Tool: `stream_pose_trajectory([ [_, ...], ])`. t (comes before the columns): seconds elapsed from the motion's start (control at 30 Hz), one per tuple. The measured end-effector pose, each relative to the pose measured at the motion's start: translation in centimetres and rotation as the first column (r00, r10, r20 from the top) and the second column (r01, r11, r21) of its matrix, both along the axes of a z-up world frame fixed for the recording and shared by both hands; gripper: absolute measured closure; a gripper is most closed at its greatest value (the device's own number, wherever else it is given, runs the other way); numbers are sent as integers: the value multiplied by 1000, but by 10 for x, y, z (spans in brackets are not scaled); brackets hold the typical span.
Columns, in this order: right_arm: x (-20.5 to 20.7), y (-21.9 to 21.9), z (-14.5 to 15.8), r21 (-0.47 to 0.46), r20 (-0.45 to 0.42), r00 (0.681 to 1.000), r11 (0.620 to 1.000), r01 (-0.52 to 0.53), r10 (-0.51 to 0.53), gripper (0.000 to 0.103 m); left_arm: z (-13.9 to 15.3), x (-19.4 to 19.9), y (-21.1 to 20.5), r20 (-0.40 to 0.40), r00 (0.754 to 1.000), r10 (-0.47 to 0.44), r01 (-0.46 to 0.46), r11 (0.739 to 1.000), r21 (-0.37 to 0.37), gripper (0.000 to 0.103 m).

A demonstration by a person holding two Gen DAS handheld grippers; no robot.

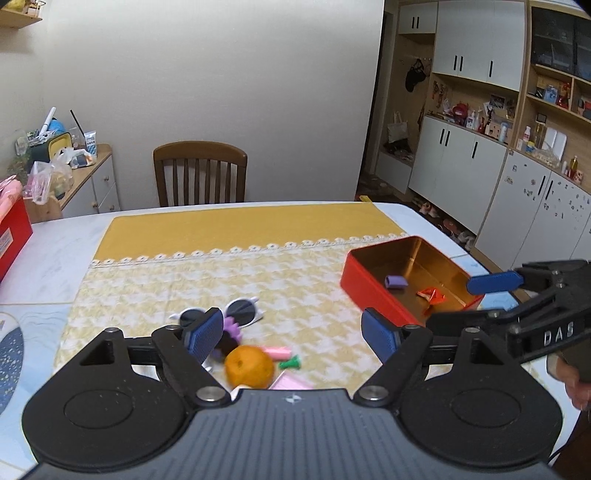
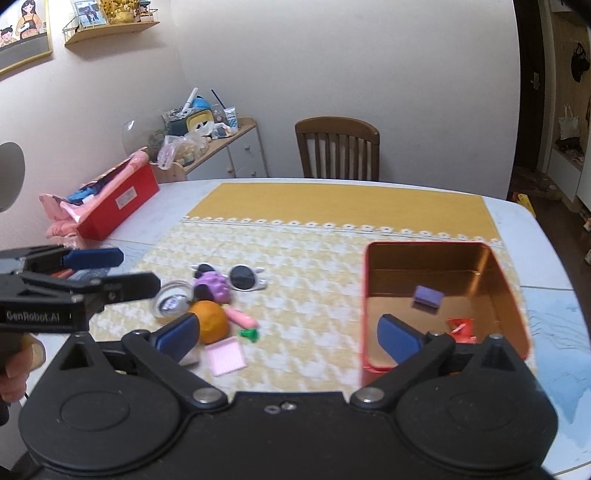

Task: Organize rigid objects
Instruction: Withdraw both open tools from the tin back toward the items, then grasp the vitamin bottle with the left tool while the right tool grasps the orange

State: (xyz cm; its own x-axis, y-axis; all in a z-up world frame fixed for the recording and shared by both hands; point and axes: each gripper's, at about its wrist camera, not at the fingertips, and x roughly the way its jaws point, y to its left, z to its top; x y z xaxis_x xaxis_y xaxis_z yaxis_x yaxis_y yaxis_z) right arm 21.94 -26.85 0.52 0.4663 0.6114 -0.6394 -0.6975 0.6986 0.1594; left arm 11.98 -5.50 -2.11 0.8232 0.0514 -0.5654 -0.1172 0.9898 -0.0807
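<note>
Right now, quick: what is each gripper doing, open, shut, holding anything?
Left gripper: jaws open, holding nothing.
Right gripper: jaws open, holding nothing.

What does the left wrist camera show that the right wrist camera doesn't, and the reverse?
Only the left wrist view shows the white wall cabinets and the open right gripper over the red tin's corner. Only the right wrist view shows the small round jar, the wall shelf and the open left gripper. Both show the red tin holding a purple piece, plus the orange, sunglasses and chair.
</note>
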Motion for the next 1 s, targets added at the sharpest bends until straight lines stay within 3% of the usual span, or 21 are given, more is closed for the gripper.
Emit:
stream_pose_trajectory([
  [0.37, -16, 48, -18, -14, -35, 999, 1000, 19, -19, 0, -37, -29, 37, -75, 996, -52, 53, 998, 18, 19],
  [0.67, -12, 87, -43, -62, -76, 997, 998, 20, -25, 0, -77, -30, 58, -148, 980, -133, 130, 991, -29, 19],
  [1.0, -10, 131, -71, -131, -96, 995, 991, -22, 9, 2, -106, -22, 59, -192, 967, -167, 172, 985, 12, 19],
])
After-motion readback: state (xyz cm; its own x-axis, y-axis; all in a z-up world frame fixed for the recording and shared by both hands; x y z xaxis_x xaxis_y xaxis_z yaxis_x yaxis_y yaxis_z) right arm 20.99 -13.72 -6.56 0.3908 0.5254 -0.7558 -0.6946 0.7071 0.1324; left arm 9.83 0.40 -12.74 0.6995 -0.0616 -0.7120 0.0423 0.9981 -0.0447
